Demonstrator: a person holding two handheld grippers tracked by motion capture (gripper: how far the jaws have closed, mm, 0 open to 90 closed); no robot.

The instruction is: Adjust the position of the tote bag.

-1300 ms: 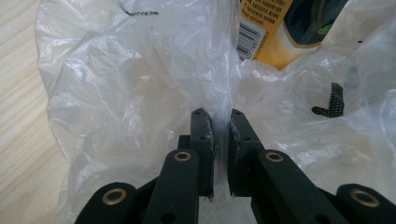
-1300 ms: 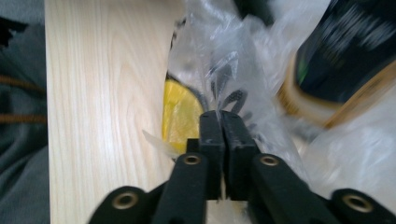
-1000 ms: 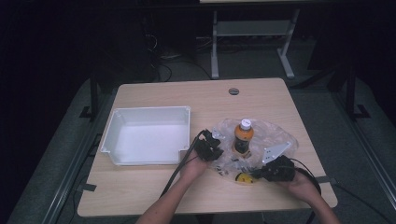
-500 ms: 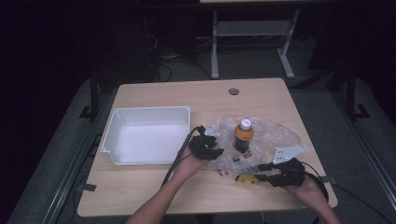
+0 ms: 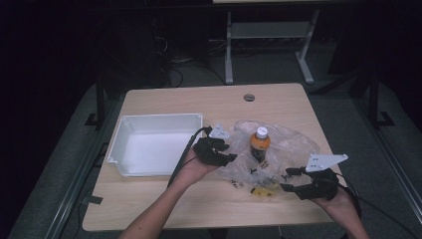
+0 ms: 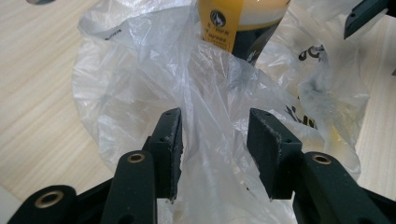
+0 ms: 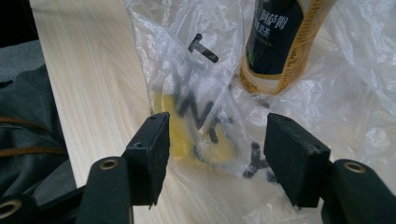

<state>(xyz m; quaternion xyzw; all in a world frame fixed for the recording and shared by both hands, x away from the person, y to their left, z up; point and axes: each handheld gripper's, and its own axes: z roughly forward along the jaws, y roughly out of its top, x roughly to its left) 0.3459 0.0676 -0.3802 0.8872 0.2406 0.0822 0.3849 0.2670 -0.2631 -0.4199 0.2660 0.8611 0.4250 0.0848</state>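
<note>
High view: the left gripper [image 5: 224, 155] and right gripper [image 5: 288, 179] flank the clear plastic bag [image 5: 283, 149]. Both have just been opening, jaws apart; bag film lies loose between each pair, perhaps brushing the left. The bottle [image 5: 259, 144] stands upright beyond them.
</note>
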